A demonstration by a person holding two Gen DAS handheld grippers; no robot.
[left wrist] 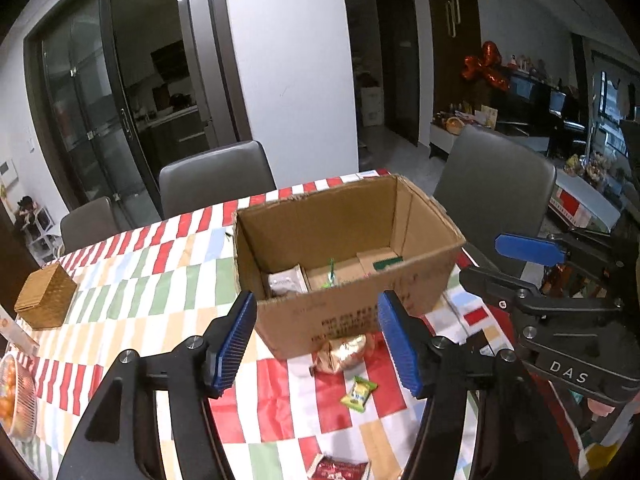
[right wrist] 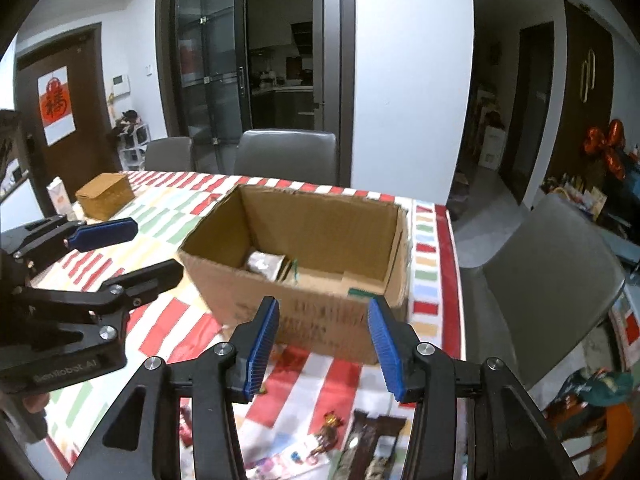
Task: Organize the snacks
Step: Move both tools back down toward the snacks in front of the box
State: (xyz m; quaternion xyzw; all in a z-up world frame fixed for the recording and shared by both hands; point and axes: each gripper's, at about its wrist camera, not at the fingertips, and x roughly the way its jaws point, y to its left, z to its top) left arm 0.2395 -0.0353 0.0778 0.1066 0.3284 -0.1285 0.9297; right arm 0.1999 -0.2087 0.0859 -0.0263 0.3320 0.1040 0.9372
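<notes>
Ahead of my left hand-held gripper (left wrist: 318,344), jaws apart and empty, the cardboard box (left wrist: 344,248) stood open to receive snacks; the right hand-held gripper (right wrist: 322,346) likewise held nothing.

Layout of the surface (left wrist: 152,280), left wrist view

The open cardboard box (left wrist: 344,264) stands at centre; a packet (left wrist: 286,282) lies in it at its 8 o'clock corner. A wrapped snack (left wrist: 345,354) touches the box's near wall at 6 o'clock, and a small sachet (left wrist: 358,393) lies nearer still. The wicker box (left wrist: 46,296) sits at 9 o'clock, well apart. Two chairs (left wrist: 216,182) stand behind at 11 o'clock, a third chair (left wrist: 494,196) at 2 o'clock.
</notes>
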